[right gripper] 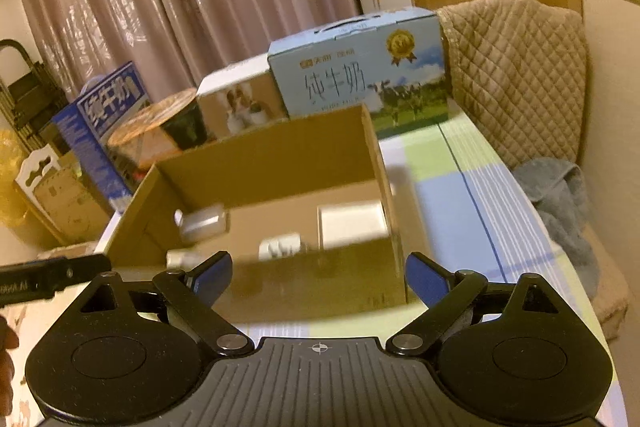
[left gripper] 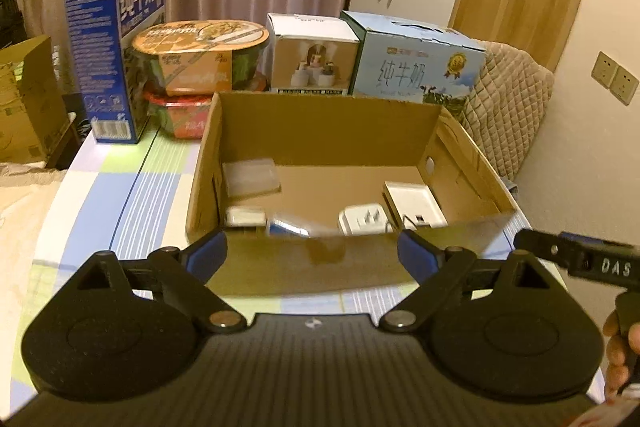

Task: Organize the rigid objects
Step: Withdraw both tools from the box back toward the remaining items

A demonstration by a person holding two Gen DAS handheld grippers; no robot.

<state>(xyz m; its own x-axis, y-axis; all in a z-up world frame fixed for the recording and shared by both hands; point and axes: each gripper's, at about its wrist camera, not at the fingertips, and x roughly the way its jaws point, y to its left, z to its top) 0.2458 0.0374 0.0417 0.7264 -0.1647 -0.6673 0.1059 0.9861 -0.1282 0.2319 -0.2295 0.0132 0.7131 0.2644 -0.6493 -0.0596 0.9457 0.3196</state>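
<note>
Left tongs spread wide, nothing between them; right tongs likewise spread and empty. Both face the near wall of the open brown cardboard box on the checked tabletop. Inside it: white plug adapter, flat white square box, clear plastic case (others blurred).
</note>
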